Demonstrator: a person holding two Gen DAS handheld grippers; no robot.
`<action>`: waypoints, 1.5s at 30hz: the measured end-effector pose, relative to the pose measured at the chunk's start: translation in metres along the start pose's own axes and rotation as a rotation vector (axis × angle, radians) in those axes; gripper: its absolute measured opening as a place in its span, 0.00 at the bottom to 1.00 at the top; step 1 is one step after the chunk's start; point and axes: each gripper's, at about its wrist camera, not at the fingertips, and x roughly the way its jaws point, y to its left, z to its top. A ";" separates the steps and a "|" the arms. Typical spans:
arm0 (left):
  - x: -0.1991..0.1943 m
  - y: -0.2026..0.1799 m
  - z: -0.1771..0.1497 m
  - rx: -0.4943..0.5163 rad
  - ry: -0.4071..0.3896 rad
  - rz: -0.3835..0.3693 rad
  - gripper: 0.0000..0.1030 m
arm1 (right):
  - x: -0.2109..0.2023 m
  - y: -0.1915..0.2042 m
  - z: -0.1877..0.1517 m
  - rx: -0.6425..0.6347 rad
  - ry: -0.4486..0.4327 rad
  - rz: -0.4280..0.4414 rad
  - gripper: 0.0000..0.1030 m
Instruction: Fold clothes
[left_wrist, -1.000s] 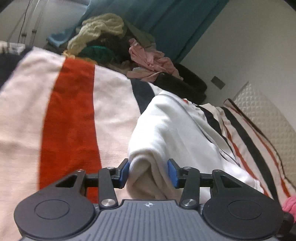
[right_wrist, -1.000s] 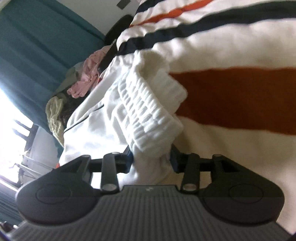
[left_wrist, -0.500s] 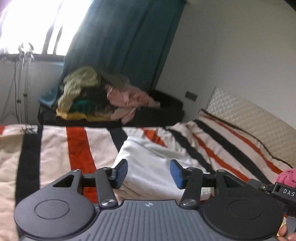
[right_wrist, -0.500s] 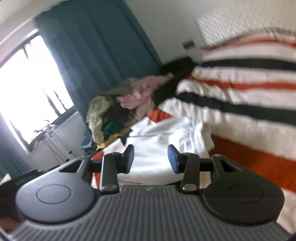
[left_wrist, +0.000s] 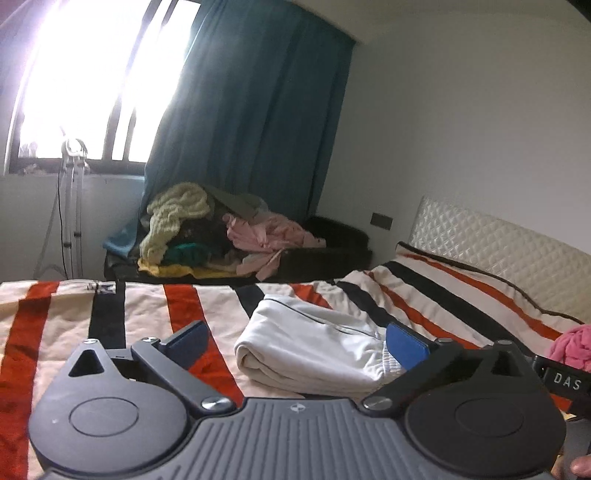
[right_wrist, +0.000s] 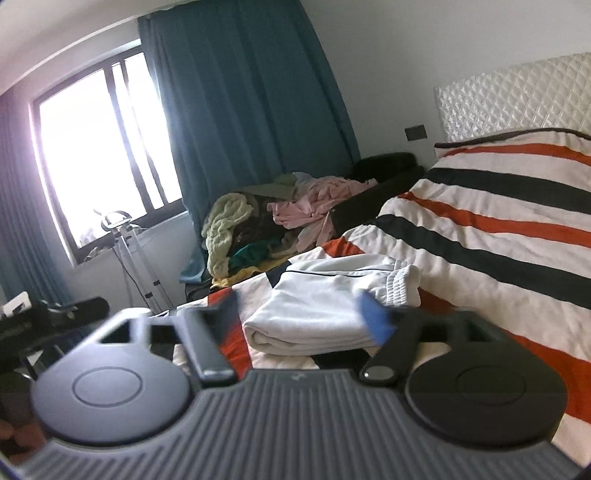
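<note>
A folded white garment (left_wrist: 310, 343) with a thin dark piping line lies on the striped bedspread (left_wrist: 110, 317). It also shows in the right wrist view (right_wrist: 332, 299), ribbed waistband to the right. My left gripper (left_wrist: 297, 341) is open and empty, held back from the garment and a little above the bed. My right gripper (right_wrist: 303, 317) is open and empty too, its fingers blurred, just short of the garment's near fold.
A pile of unfolded clothes (left_wrist: 207, 232) sits on a dark couch (left_wrist: 332, 243) beyond the bed, in front of a teal curtain (left_wrist: 251, 129). A pink garment (left_wrist: 572, 343) lies at the right. A quilted headboard (left_wrist: 498, 251) stands at the far right. A metal stand (left_wrist: 72, 206) is by the window.
Both grippers let go of the white garment, pulled back and rose away from it, then opened wide. The folded garment stays on the bed.
</note>
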 end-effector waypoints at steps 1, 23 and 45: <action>-0.001 -0.001 -0.003 0.013 -0.001 0.009 1.00 | 0.000 0.001 -0.004 -0.005 -0.008 -0.008 0.89; 0.017 0.033 -0.073 0.067 0.046 0.116 1.00 | 0.049 0.018 -0.075 -0.124 0.043 -0.079 0.89; 0.026 0.034 -0.085 0.049 0.092 0.139 1.00 | 0.053 0.017 -0.081 -0.145 0.076 -0.105 0.89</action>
